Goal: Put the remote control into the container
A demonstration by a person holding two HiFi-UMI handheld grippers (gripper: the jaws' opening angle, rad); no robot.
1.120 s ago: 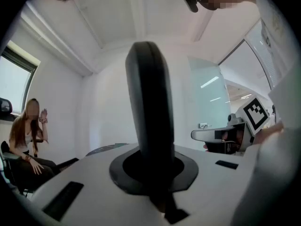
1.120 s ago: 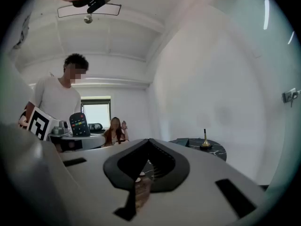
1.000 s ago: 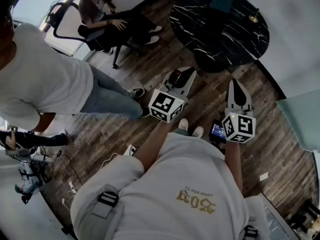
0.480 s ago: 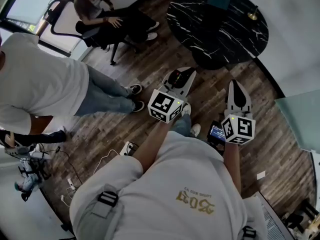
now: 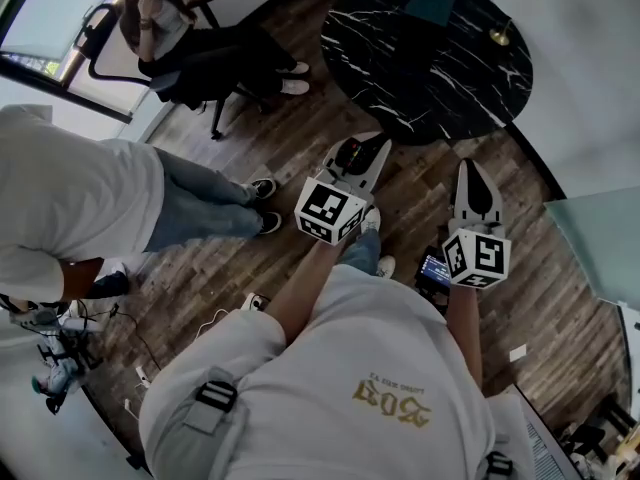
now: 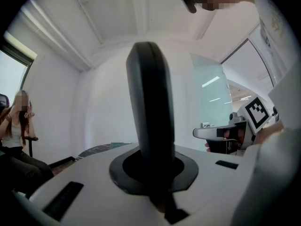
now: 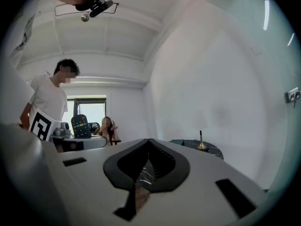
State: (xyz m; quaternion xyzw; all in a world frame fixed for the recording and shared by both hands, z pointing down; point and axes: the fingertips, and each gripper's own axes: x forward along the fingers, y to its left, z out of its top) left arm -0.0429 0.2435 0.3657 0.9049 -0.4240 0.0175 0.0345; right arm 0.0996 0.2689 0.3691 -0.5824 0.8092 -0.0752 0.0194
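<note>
The wooden floor (image 5: 560,298) fills most of the head view. A round black tabletop (image 5: 430,73) with white lines sits in the upper right of that frame, well away from both tools. One person sits on a chair (image 5: 170,28) in the upper left, and another stands (image 5: 70,198) at the left edge.

On the far side of the tabletop, near the top of the frame, lies a dark green box (image 5: 432,4). It is probably the container. A small gold stand (image 5: 500,36) is just to its right.

In the middle of the frame, the left tool (image 5: 366,148) is clamped on the remote control (image 6: 149,102). The remote control stands straight up out of the jaws, held near its bottom end. The right tool (image 5: 472,168) is squeezed closed with nothing in it.

The remote control looks light, hard and stiff, so it will not bend or squash. Its plastic looks smooth, so it could slip. Held low down, the tall top part could tip over if it bumps the box. The best place to hold it seems to be on its two long sides, nearer the middle. A gentle squeeze should do, kept away from the coloured buttons.
</note>
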